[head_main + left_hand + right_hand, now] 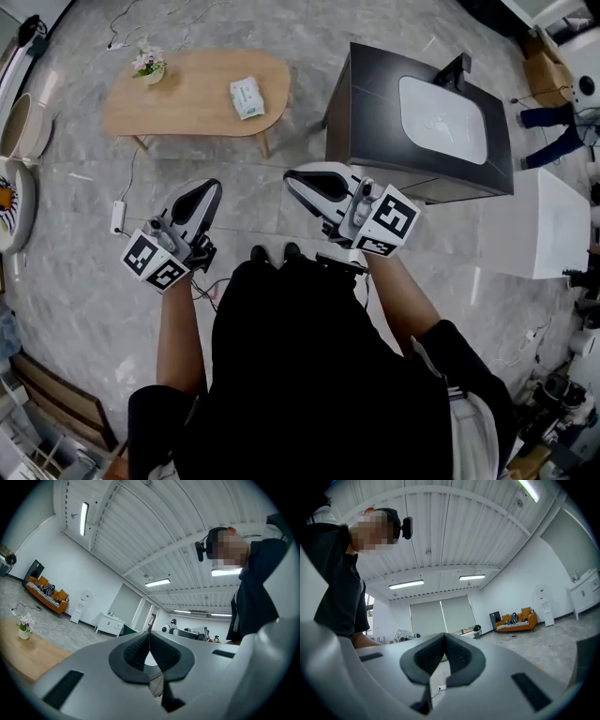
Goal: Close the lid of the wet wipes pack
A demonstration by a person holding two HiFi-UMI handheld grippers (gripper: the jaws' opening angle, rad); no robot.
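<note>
Your left gripper [210, 186] is pressed shut on nothing. Well ahead of it, the wet wipes pack [247, 97] lies on the wooden table [178, 103] near its right edge, long axis pointing roughly away from you; the lid's too small to read. Your right gripper [293, 175] has its jaws together too, with open floor [253, 202] ahead.

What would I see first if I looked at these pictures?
Two white claws poke out in front of the person standing on the grey floor: the left claw and the right claw, both shut on nothing. Farther off, a wet wipes pack lies on a low wooden table, with a little flower pot near the other end. A dark cabinet stands to the table's right.
</note>
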